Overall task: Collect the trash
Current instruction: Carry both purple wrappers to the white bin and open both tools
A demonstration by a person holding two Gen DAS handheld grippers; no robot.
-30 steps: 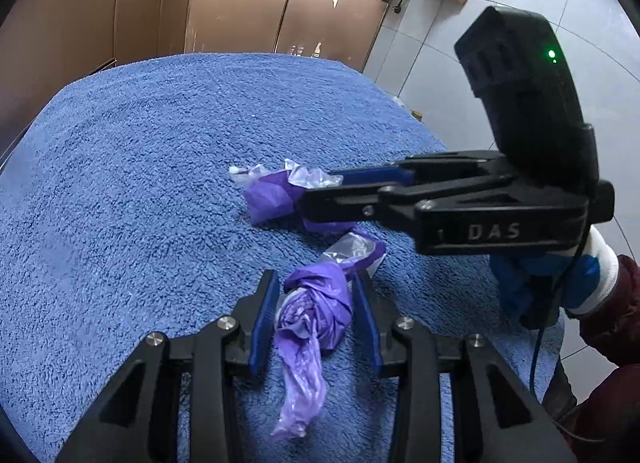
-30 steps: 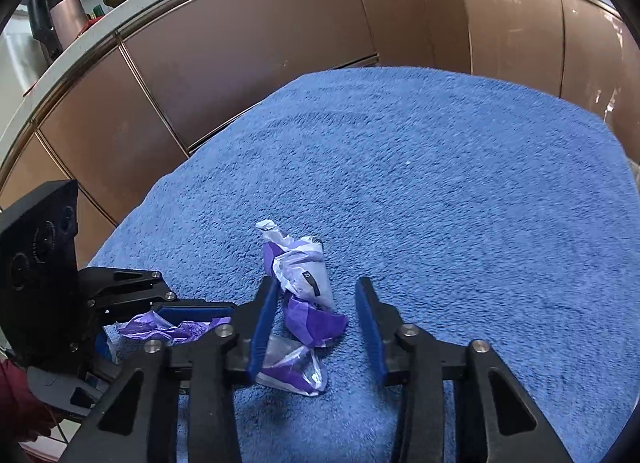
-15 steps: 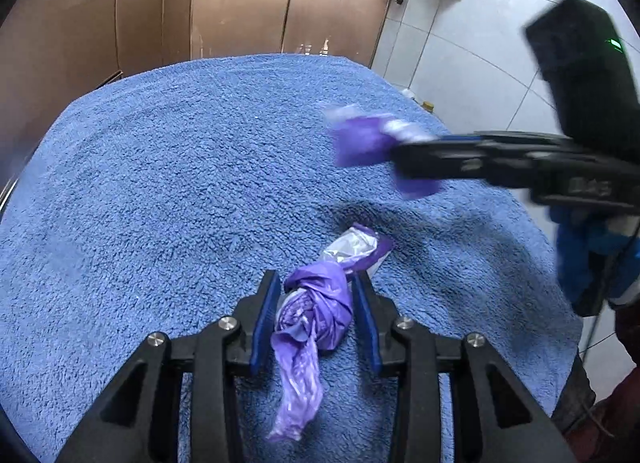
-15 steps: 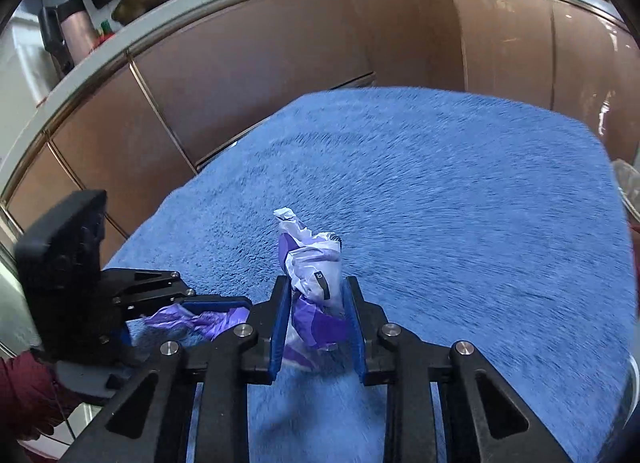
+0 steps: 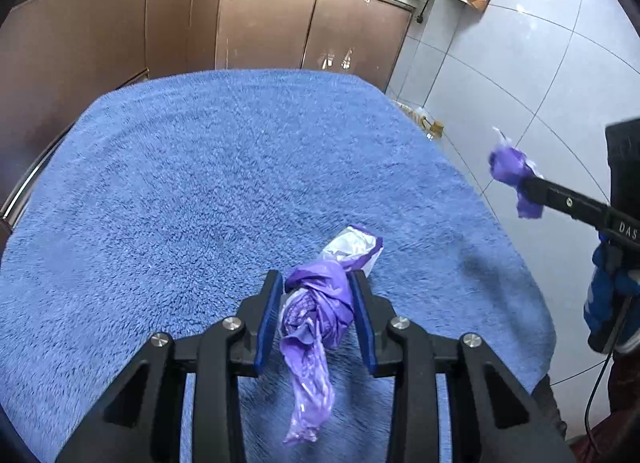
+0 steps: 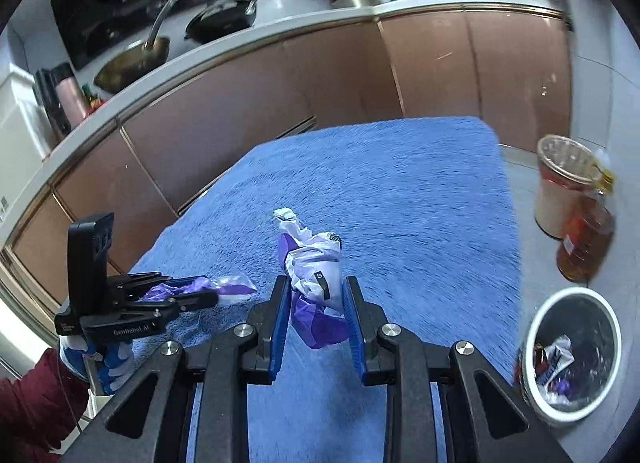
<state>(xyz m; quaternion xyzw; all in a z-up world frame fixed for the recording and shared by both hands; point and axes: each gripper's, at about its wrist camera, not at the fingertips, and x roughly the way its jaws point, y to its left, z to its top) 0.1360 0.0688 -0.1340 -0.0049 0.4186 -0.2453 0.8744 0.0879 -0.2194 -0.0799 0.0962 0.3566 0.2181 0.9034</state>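
My left gripper (image 5: 316, 299) is shut on a twisted purple plastic wrapper (image 5: 314, 311) that lies on the blue towel-covered table (image 5: 200, 183); its tail hangs toward me. My right gripper (image 6: 314, 299) is shut on a crumpled purple and white wrapper (image 6: 310, 263) and holds it in the air above the table. That gripper shows in the left wrist view at the right, past the table's right edge, with its wrapper (image 5: 510, 169). A grey trash bin (image 6: 572, 351) with a white rim stands on the floor at the lower right, with wrappers inside.
A plastic jar (image 6: 560, 187) and an amber bottle (image 6: 584, 239) stand on the floor beyond the bin. Brown kitchen cabinets (image 5: 260, 23) run behind the table. White tiled floor (image 5: 520, 63) lies to its right.
My right gripper closed on the purple and white wrapper, lifted it off the table and swung it right, toward the bin side. My left gripper closed tighter on the twisted wrapper.
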